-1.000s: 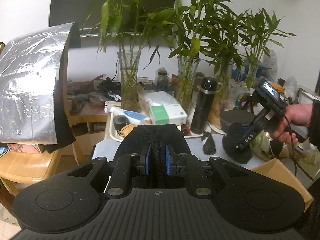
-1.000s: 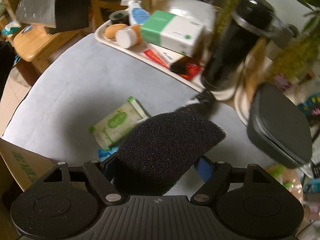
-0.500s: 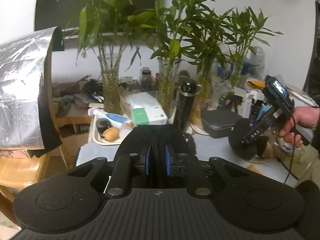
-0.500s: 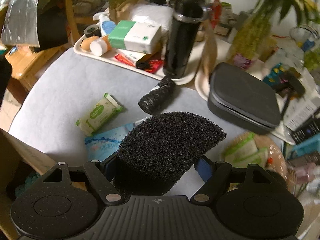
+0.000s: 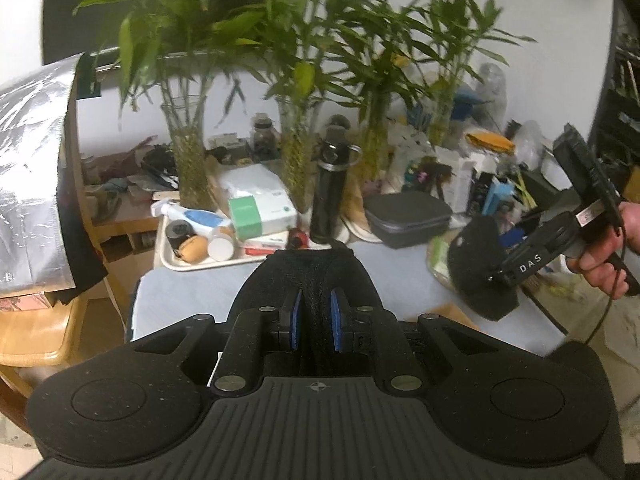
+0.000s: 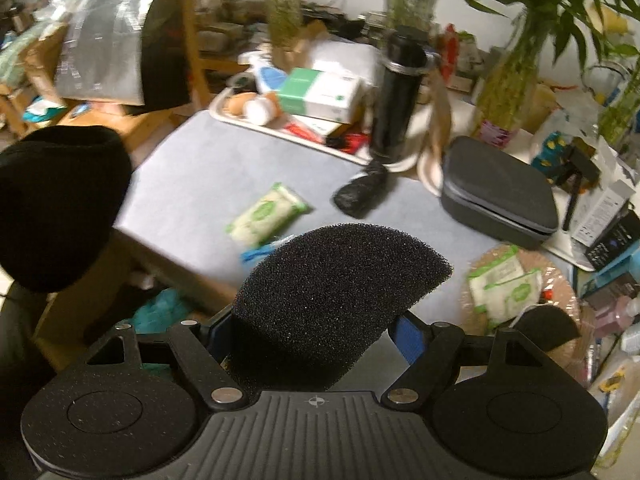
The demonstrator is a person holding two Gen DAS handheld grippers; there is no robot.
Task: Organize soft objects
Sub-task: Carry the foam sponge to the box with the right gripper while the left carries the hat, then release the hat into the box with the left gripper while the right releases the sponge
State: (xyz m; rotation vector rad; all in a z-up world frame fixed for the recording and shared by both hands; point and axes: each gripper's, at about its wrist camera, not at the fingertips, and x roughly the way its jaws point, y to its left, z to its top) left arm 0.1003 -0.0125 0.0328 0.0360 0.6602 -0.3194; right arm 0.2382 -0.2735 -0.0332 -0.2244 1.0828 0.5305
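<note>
Black foam (image 6: 332, 292) hiding right tongs' (image 6: 316, 332) tips

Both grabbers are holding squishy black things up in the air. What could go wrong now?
1. The black foam piece sticks far out past the right gripper, whose jaws stand wide, so it might slip and drop.
2. The left gripper pinches the black knit cloth in a thin fold, which may pull free.
3. The tall black bottle and glass vases stand close by; a swing might topple them.
</note>
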